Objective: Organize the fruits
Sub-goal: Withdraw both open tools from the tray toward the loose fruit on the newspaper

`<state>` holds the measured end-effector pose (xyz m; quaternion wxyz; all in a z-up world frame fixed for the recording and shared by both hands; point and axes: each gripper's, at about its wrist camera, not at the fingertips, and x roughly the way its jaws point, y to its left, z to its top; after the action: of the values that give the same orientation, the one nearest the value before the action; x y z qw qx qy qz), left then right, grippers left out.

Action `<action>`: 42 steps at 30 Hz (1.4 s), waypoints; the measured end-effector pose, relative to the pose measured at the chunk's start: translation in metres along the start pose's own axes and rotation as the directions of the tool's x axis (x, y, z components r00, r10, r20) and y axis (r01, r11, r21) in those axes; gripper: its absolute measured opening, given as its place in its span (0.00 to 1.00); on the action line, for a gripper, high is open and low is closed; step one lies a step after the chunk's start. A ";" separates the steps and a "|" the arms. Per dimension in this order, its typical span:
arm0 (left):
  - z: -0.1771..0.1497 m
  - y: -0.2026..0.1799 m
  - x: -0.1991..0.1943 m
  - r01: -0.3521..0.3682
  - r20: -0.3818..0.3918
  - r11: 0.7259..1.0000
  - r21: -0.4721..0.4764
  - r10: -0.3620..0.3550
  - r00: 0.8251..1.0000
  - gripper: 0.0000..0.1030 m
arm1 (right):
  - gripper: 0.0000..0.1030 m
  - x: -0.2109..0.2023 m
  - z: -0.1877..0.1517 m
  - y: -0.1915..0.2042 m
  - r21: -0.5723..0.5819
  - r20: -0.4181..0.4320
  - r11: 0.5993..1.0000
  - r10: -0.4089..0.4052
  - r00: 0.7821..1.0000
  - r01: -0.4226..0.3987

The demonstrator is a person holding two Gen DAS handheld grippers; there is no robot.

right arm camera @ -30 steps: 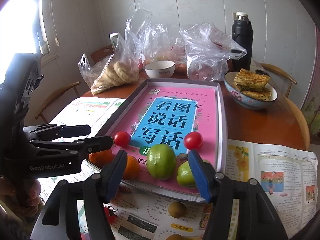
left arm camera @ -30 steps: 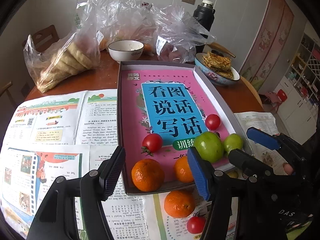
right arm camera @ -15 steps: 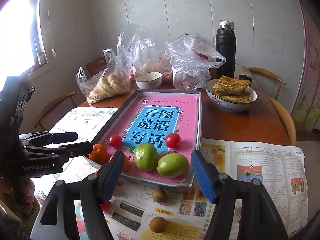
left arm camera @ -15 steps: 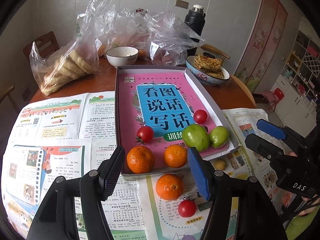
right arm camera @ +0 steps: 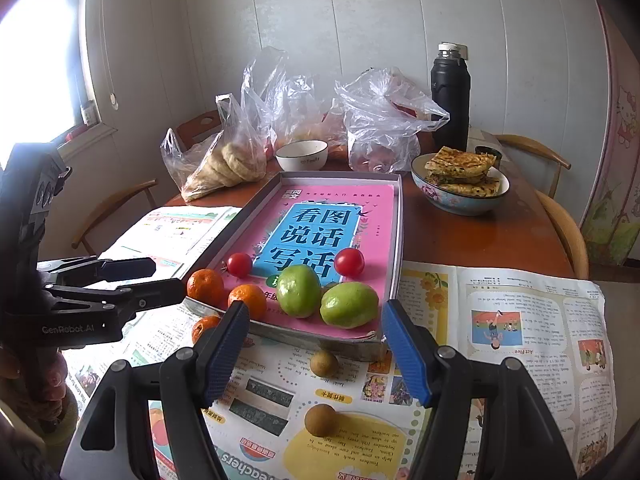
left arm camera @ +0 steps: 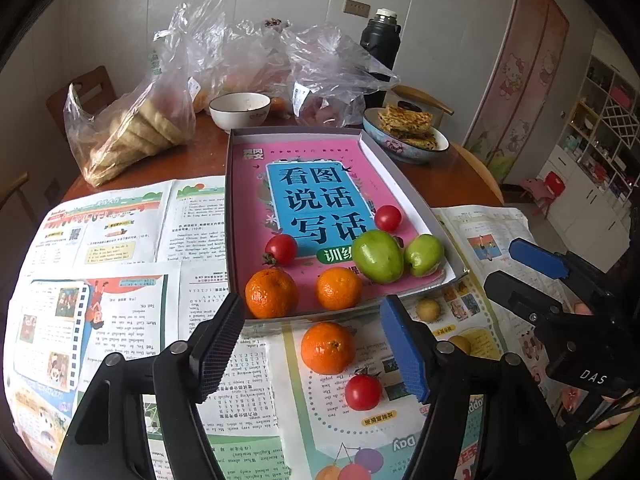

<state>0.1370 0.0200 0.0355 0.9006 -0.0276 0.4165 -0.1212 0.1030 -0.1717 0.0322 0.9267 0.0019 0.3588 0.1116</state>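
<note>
While your left gripper [left arm camera: 312, 346] hangs empty, jaws opening over the newspaper, an orange [left arm camera: 327, 347] and a cherry tomato [left arm camera: 363, 392] lie loose beneath it. Further right, the tray [left arm camera: 236, 152] already holds two oranges, two tomatoes and two green fruits [right arm camera: 298, 290]. Your right gripper [right arm camera: 314, 354], jaws also opening on nothing, faces two small brown fruits [right arm camera: 321, 420] outside it. I'd judge you over halfway.

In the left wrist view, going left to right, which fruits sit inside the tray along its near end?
Larger orange → smaller orange → big green fruit → small green fruit, all within the tray.
</note>
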 end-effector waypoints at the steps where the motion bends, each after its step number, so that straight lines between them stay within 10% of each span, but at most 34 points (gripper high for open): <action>1: -0.001 0.000 0.000 -0.001 -0.002 1.000 -0.002 0.001 1.000 0.73 | 0.72 -0.001 -0.001 0.000 0.000 0.001 1.000 -0.004 1.000 0.004; 42: -0.064 -0.021 0.028 0.050 -0.166 0.997 0.061 -0.040 0.985 0.73 | 0.74 0.013 -0.059 0.003 -0.004 -0.128 1.000 0.019 0.992 -0.020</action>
<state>0.1022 -0.0042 -0.0236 0.8605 0.0024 0.4847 -0.1568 0.0725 -0.1704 -0.0195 0.9007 -0.0041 0.4172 0.1215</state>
